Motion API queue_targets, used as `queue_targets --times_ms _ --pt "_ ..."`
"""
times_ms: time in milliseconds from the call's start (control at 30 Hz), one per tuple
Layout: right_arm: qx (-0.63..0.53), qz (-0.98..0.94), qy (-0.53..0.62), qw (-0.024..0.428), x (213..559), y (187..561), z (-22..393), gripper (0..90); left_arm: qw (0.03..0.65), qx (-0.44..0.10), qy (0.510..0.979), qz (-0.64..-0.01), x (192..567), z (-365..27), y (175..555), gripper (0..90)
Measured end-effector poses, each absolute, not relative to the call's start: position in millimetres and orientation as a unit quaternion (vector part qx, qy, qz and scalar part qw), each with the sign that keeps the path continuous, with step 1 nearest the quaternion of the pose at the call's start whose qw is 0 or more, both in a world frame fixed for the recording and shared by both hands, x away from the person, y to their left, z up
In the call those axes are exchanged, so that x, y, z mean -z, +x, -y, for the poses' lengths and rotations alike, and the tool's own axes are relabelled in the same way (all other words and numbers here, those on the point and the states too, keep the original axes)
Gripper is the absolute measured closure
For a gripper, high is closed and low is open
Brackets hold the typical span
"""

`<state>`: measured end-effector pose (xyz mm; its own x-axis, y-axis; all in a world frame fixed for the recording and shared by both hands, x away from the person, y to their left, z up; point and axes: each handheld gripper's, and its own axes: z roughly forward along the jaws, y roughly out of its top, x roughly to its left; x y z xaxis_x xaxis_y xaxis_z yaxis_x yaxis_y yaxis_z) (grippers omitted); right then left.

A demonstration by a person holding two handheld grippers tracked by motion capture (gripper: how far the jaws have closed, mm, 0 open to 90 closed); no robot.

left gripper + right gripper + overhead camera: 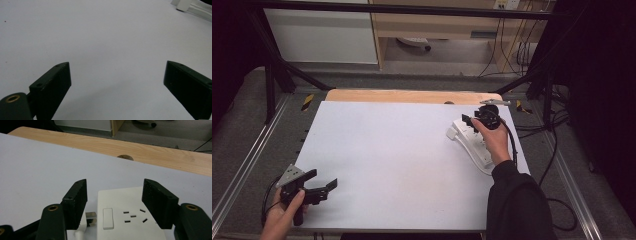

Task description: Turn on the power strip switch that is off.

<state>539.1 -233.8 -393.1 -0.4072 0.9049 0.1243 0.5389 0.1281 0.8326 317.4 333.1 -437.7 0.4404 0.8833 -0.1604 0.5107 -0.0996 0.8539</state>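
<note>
A white power strip [472, 142] lies at the right side of the white table top [402, 160], running toward the near right. In the right gripper view its end [130, 220] shows a white rocker switch [108, 218] and socket slots. A white plug [90, 218] with metal pins lies against its left side. My right gripper [115, 195] hangs over that end, jaws apart on either side of it, with a gap between the left jaw and the strip's wall. My left gripper [324, 187] rests at the near left corner, wide open [117, 75] over bare table.
A wooden strip [412, 96] with a round hole [125, 157] borders the table's far edge. A black frame and floor cables surround the table. The strip's white end [197, 8] shows far off in the left gripper view.
</note>
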Motion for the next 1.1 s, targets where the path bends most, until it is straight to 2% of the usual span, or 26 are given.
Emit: queue_targets --times_ms 367,1100 --pt "-0.425 -0.727 0.495 0.212 399 542 227 46.4 0.458 -0.202 0.716 -0.487 438 -333 317 7.4" --pt "-0.420 -0.738 0.487 0.208 408 544 219 75.6 0.457 -0.202 0.718 -0.485 438 -332 317 7.4"
